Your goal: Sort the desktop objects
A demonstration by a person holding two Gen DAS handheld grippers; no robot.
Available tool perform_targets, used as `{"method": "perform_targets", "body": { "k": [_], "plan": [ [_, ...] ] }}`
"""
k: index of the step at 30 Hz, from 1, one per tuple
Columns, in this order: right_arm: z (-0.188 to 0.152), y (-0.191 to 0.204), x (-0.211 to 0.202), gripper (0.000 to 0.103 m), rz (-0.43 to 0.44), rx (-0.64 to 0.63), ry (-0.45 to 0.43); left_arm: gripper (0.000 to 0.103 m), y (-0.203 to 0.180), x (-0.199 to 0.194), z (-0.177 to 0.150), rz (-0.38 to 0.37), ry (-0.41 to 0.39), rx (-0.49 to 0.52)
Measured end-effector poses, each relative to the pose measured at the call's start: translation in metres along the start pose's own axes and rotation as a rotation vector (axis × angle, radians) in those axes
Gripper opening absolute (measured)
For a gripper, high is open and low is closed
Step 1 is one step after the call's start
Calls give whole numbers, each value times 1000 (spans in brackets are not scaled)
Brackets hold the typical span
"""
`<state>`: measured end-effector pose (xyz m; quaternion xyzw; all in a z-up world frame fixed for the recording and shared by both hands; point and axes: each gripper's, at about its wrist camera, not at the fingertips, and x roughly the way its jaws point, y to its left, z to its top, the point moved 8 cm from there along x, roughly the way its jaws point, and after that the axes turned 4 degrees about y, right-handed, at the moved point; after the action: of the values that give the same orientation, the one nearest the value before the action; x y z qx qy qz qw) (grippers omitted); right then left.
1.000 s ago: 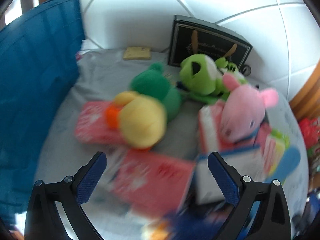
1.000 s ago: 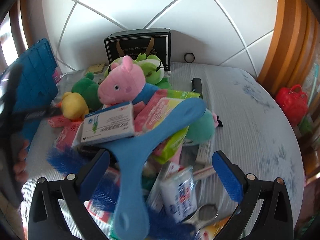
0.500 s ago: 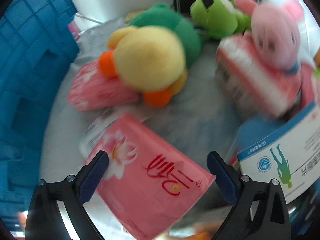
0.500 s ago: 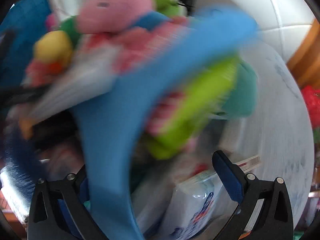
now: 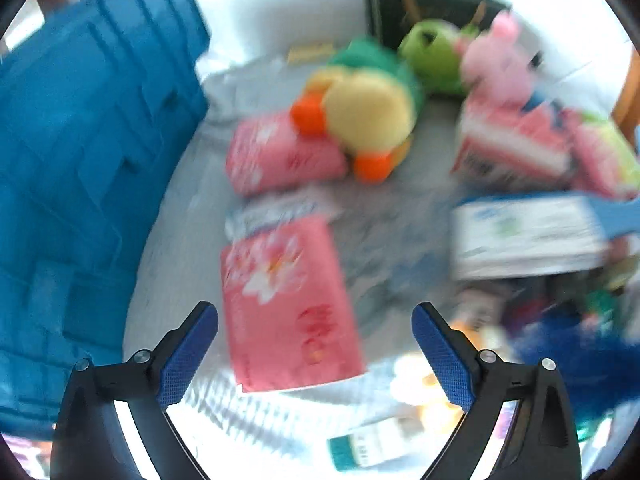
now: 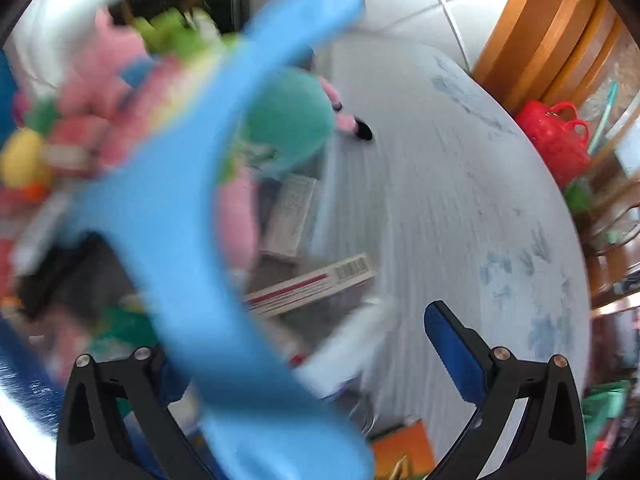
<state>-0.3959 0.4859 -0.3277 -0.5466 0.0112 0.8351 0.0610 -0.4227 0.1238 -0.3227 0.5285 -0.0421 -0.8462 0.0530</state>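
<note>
The left wrist view is blurred. My left gripper (image 5: 314, 336) is open, and a pink tissue pack (image 5: 288, 304) lies on the grey cloth between its fingers. Beyond it are a second pink pack (image 5: 280, 156), a yellow duck plush (image 5: 368, 120), a green plush (image 5: 372, 56), a pink pig plush (image 5: 500, 64) and a white-and-blue box (image 5: 524, 236). In the right wrist view, my right gripper (image 6: 316, 340) is open too. A big curved blue plastic piece (image 6: 192, 220) hangs close in front and hides its left finger. A teal plush (image 6: 288, 120) lies behind it.
A blue crate (image 5: 80, 160) stands along the left. At the back, a black box (image 5: 424, 8) leans on the white wall. A long barcoded box (image 6: 312, 284) lies near the pile. Bare grey cloth (image 6: 440, 200) spreads to the right, with a red basket (image 6: 552, 140) and wooden furniture (image 6: 540, 28) past it.
The left gripper has drawn back and turned; the pink pack now lies lengthwise between its fingers. The right gripper has closed in on the blue piece and swung right.
</note>
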Motion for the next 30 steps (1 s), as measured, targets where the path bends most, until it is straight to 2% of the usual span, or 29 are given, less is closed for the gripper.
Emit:
{"method": "perform_targets", "body": {
  "k": [1, 3, 6, 8, 10, 12, 16, 18, 19, 20, 22, 24, 27, 28, 30],
  "plan": [
    [3, 9, -16, 103, 38, -11, -43, 99, -10, -12, 8, -40, -31, 2],
    [7, 34, -28, 103, 122, -45, -69, 99, -34, -24, 17, -128, -52, 17],
    [1, 62, -6, 103, 123, -89, -13, 99, -84, -18, 12, -221, -16, 67],
    [-3, 75, 13, 103, 133, -119, 4, 99, -117, 9, -4, -214, 59, 110],
    [-9, 79, 46, 103, 111, -147, 61, 98, -135, 38, -27, -150, 158, 158],
    [-12, 65, 60, 103, 65, -136, 89, 101, -134, 38, -35, -138, 129, 151],
    [-20, 10, 58, 103, 7, -43, 97, 103, -98, 31, -53, -68, 137, 161],
    [-28, -15, 57, 103, -7, -5, 121, 93, -80, 28, -55, -51, 149, 130],
    [-29, -24, 54, 103, -1, 4, 122, 73, -71, 26, -56, -43, 156, 113],
    [-28, -27, 44, 103, 17, 6, 105, 61, -65, 22, -55, -59, 159, 88],
    [-18, -20, 17, 103, 47, -13, 32, 60, -56, 10, -43, -93, 135, 28],
    [0, -4, -27, 103, 122, -48, -92, 60, -54, -3, -24, -98, 90, 17],
    [29, 25, -72, 103, 240, -101, -210, 61, -70, -12, -1, -138, 55, 20],
    [33, 38, -83, 100, 263, -114, -229, 61, -78, -12, 6, -146, 47, 28],
    [47, 65, -85, 78, 314, -139, -240, 61, -97, -4, 15, -162, 56, 51]
  ]
}}
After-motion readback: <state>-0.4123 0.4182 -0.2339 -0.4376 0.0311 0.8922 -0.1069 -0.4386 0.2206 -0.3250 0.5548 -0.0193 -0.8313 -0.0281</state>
